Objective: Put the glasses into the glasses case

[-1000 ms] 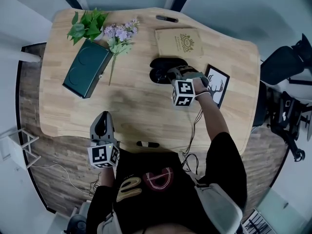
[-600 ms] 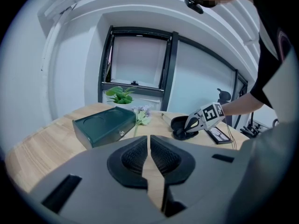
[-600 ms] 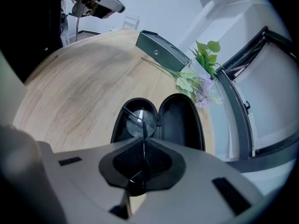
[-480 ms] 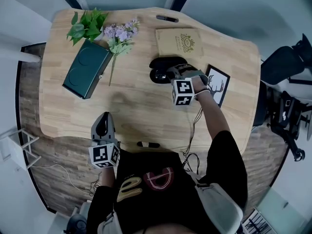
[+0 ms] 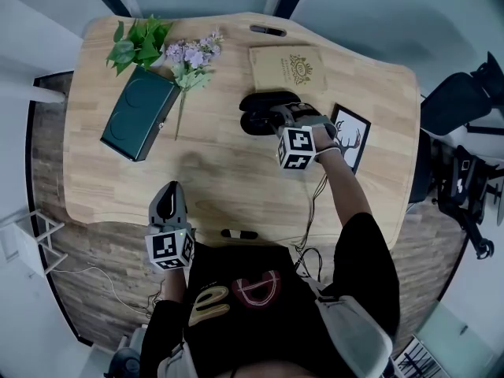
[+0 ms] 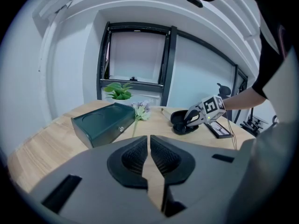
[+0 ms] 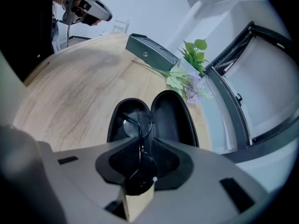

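Where the wooden table [image 5: 228,181] meets the person's body at the lower left, the left gripper [image 5: 167,198] hangs just above the near edge, its jaws pressed together with nothing between them. It is well apart from the work. Beyond it, at the far left of the table, a dark green box [image 5: 140,113] lies flat. A leafy plant [image 5: 140,38] and a sprig of lilac flowers [image 5: 191,53] sit at its far end.

Toward the middle, the black glasses case [image 7: 174,118] lies open, its two halves side by side like a clamshell. The glasses [image 7: 132,124] are already inside its left half (a lens and thin wire rim show there). One slim part of the frame still runs back between the jaws of the right gripper [image 7: 144,146]. This gripper points steeply down over the case. Its jaws have just been opening and now stand slightly spread, with the wire between the pads but seemingly no longer pinched.

To the right of the case, a tan box with an emblem [image 5: 288,68] sits at the far side, and a framed deer picture [image 5: 352,136] lies just beside the right hand.

The step in hand looks like the release, with the glasses set down and the grip let go. The next move probably calls for lifting the right gripper straight back without snagging the thin frame. After that, a check that the glasses lie fully within the case half would be wise.
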Demonstrator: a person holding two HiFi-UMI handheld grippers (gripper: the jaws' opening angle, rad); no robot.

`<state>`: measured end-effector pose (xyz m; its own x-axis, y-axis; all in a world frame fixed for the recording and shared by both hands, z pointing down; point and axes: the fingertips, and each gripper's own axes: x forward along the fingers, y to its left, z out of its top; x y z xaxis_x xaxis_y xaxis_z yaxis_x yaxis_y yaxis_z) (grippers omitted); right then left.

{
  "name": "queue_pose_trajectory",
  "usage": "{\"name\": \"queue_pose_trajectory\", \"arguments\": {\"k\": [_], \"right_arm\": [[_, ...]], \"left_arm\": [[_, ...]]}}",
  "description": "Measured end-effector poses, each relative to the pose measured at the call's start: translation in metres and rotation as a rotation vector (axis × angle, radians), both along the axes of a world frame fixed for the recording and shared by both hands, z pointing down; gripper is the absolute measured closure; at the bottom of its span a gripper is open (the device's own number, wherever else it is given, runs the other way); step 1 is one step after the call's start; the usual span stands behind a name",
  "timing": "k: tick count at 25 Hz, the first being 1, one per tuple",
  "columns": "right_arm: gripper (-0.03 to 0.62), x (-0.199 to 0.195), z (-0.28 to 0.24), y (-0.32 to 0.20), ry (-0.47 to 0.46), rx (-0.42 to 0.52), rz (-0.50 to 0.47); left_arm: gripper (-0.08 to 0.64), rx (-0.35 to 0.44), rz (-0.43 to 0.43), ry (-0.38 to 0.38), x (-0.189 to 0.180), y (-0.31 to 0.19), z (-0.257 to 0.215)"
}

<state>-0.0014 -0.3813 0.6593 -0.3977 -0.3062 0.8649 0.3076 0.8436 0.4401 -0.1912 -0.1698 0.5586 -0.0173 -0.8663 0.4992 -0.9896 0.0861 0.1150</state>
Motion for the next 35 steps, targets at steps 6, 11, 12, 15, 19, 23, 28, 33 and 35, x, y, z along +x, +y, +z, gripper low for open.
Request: {"name": "queue_pose_trajectory", "arguments": {"k": [6,11,12,15,19,23,28,33,35], "right_arm": [[0.463,0.002,-0.01,-0.002,-0.05,-0.019,0.048],[0.417,0.001,-0.022,-0.002,-0.117,-0.045,0.112],[0.412,0.001,-0.025,-0.003,-0.126,-0.037,0.119],[0.4,0.001,-0.038,-0.001,-0.186,-0.045,0.162],[0.385,0.003,-0.063,0.008,-0.283,-0.04,0.237],[0.385,0.004,-0.096,0.019,-0.397,0.003,0.303],[0.385,0.012,-0.129,0.033,-0.486,0.052,0.373],[0.385,0.022,-0.159,0.048,-0.581,0.093,0.456],[0.385,0.025,-0.17,0.056,-0.618,0.104,0.49]], "left_arm": [[0.529,-0.007,0.017,-0.007,0.005,0.002,0.001],[0.529,0.006,0.025,-0.008,0.007,0.0,-0.002],[0.529,0.009,0.026,-0.008,0.008,0.0,-0.003],[0.529,0.024,0.031,-0.011,0.01,0.0,-0.006],[0.529,0.053,0.03,-0.001,0.01,-0.001,-0.014],[0.529,0.087,0.029,0.031,0.013,-0.004,-0.022],[0.528,0.13,0.05,0.046,0.02,-0.007,-0.034],[0.528,0.187,0.099,0.055,0.031,-0.01,-0.053],[0.528,0.209,0.123,0.056,0.035,-0.011,-0.06]]}}
